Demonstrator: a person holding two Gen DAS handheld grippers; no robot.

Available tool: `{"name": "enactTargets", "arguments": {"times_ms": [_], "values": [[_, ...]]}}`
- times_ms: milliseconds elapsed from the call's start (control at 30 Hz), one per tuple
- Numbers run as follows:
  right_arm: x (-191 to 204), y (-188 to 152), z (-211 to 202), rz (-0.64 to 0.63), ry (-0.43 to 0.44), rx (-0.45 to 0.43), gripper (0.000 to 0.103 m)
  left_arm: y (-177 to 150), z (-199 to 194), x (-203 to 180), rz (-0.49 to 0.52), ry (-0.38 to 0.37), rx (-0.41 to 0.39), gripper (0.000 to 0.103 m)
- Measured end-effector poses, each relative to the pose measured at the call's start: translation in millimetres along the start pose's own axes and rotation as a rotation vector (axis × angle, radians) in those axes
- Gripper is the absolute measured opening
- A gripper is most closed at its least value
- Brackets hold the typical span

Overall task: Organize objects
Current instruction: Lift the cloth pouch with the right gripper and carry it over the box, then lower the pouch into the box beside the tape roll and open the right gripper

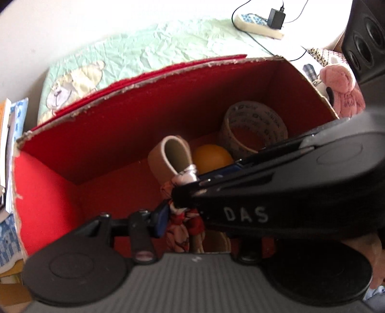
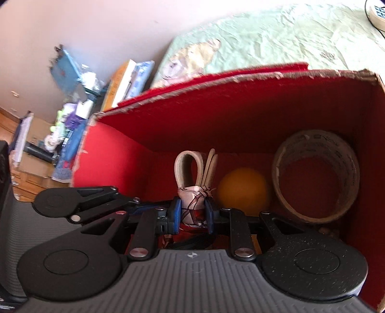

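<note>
**Both claws over the red box, cloth bundle in the grip**

Nearest the lens, the right gripper (image 2: 192,213) has its blue pads clamped on a wrapped cloth bundle (image 2: 192,204), white fabric with red and dark lines, pinched from both sides. Beige strap loops (image 2: 185,166) stick up from the top of that bundle. It hangs inside the red box (image 2: 240,115), above the floor of it, left of the orange ball (image 2: 244,190).

Over to the left wrist view: the left gripper (image 1: 176,216) has one blue pad (image 1: 160,220) against the same patterned cloth (image 1: 179,236), but the right gripper's black body crosses in front and covers the other finger, so I cannot tell whether this claw is squeezing or only beside it. White letters "DAS" (image 1: 245,214) read on that black body; anything before them is cut off.

The roll of tape (image 1: 252,130) leans in the far right corner of the box, printed with small repeating marks too blurred to read. The ball sits between it and the strap loops. Something tan lies low in the box, half hidden behind the cloth.

Both grippers tip steeply down into the box. Outside it: a green quilt (image 1: 168,48), a pink plush toy (image 1: 341,91), a black charger (image 1: 276,18), books stacked at the left edge, all soft and out of focus
</note>
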State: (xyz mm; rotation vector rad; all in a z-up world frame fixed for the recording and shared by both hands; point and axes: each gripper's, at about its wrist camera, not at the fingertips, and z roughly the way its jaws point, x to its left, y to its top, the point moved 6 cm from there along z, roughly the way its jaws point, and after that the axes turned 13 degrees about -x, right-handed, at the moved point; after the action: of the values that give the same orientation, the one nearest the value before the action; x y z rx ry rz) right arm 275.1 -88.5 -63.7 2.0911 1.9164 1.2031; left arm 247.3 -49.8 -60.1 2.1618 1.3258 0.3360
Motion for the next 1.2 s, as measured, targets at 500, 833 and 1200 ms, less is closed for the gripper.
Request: {"name": "enactTargets", "arguments": {"times_ms": [500,833,1200], "values": [[-12.4,0.6,2.6,0.057,-0.028,-0.005,0.022,3.4,7.5,1.0,0.009,0.014,0.003,0.048],[-20.8,1.9,-5.9,0.131,0.004,-0.047,0.022,3.4,1.3,-2.7,0.034,0.025,-0.027,0.053],[-15.7,4.4,-15.1,0.120,0.027,-0.058,0.025,6.1,-0.7,-7.0,0.062,0.044,-0.033,0.052]]}}
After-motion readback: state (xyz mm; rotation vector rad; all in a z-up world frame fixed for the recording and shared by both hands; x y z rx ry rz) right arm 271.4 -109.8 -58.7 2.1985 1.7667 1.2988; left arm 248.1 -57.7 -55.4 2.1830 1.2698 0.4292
